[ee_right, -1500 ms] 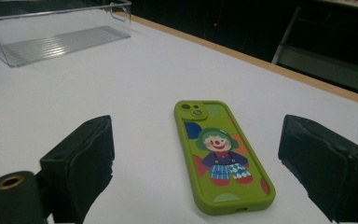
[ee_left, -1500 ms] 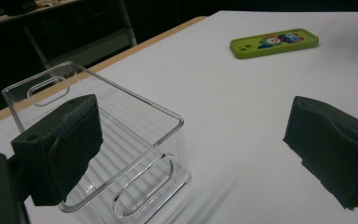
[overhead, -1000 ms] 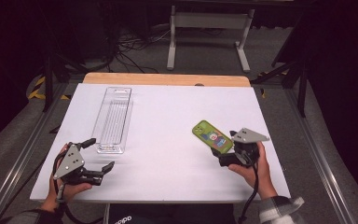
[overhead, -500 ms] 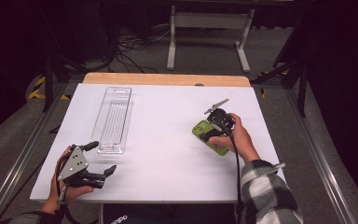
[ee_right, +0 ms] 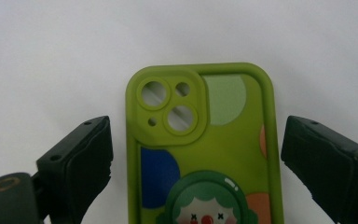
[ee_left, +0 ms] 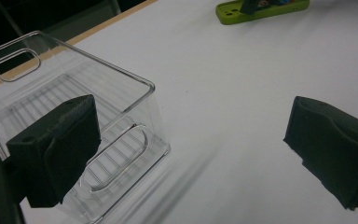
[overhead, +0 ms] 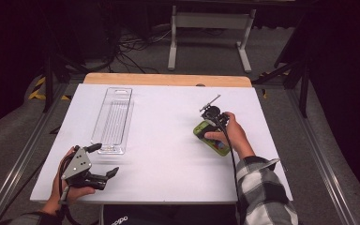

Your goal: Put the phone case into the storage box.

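My right gripper (ee_right: 196,163) jaws spread, straddling the glossy green rounded phone case (ee_right: 200,149); left gripper (ee_left: 191,154) spread, ribbed clear tray (ee_left: 70,116) at ten o'clock.

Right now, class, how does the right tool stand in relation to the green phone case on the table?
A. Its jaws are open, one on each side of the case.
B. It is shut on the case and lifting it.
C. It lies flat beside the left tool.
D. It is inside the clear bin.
A: in the right gripper view the right tool has its jaws apart, flanking the green phone case, gaps showing on both sides.
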Demonstrator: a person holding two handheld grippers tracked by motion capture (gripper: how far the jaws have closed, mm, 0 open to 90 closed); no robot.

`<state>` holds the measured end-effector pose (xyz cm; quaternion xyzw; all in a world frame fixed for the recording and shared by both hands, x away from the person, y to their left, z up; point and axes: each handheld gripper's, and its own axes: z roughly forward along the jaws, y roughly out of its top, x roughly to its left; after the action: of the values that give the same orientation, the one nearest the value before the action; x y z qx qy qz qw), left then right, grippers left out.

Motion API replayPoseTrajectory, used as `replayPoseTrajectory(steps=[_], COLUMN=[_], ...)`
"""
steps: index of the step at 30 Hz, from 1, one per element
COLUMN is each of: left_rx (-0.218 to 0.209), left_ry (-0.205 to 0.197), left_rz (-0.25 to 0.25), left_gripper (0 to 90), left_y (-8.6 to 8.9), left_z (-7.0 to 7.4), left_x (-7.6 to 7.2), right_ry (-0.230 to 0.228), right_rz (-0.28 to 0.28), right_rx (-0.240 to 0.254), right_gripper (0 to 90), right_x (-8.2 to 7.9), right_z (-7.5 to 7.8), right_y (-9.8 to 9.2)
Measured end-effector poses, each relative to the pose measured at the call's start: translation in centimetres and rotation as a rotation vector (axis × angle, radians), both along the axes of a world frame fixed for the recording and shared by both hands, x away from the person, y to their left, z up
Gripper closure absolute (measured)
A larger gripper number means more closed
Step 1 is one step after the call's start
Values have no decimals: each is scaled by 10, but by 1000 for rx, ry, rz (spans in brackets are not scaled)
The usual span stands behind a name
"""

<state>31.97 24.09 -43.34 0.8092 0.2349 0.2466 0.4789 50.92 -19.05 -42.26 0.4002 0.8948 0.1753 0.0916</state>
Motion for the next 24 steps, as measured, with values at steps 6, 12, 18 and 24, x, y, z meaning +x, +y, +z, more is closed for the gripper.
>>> replayPoseTrajectory(steps=[6, 12, 18, 24], left_rx=[-1, 7, 17, 14], left_ry=[18, 17, 12, 34], left_rz=[-9, -13, -18, -11], left_gripper=[38, 38, 38, 39], left_y=[-1, -3, -4, -4], left_z=[-2, -2, -2, -3], left_x=[0, 0, 1, 4], right_ry=[9, 19, 28, 26], right_rz=[-7, -4, 31, 58], right_rx=[-34, -32, -42, -49], right_gripper=[115, 126, 159, 164], right_x=[7, 10, 12, 13], right_z=[-8, -11, -9, -8], right_y=[9, 9, 10, 11])
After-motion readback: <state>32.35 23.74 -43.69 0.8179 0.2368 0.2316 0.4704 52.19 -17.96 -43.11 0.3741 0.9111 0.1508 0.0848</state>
